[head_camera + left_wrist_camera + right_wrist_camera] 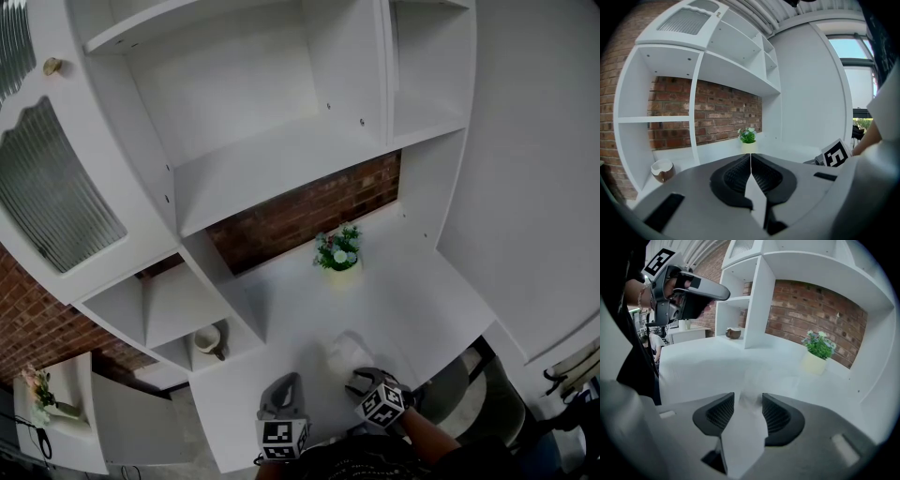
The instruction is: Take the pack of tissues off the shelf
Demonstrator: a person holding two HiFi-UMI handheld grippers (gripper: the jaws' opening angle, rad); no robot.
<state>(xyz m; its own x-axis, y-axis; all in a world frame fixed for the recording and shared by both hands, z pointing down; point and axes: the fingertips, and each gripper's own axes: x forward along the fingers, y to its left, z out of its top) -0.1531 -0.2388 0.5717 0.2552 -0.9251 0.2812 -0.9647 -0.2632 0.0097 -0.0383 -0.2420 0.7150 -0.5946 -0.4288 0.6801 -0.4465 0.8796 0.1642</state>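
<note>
On the white bench (281,300) below the shelf unit (262,159), near the front edge, the pack of tissues (347,352) lies flat. It is well in front of a small potted plant (339,249). The pack is on none of the shelves, so the task looks all but finished.

The right hand-held gripper (748,401) points down at the pack with its jaws partly apart. The soft white pack sits between the ribbed pads, which seem to stand just clear of it rather than squeeze it, as though it is being left to rest on the bench.

The left hand-held gripper (750,161) hovers beside it, near level, its jaws closed together on nothing. It is apparently being kept out of the way.

A cup (208,339) stands in a low side compartment.
</note>
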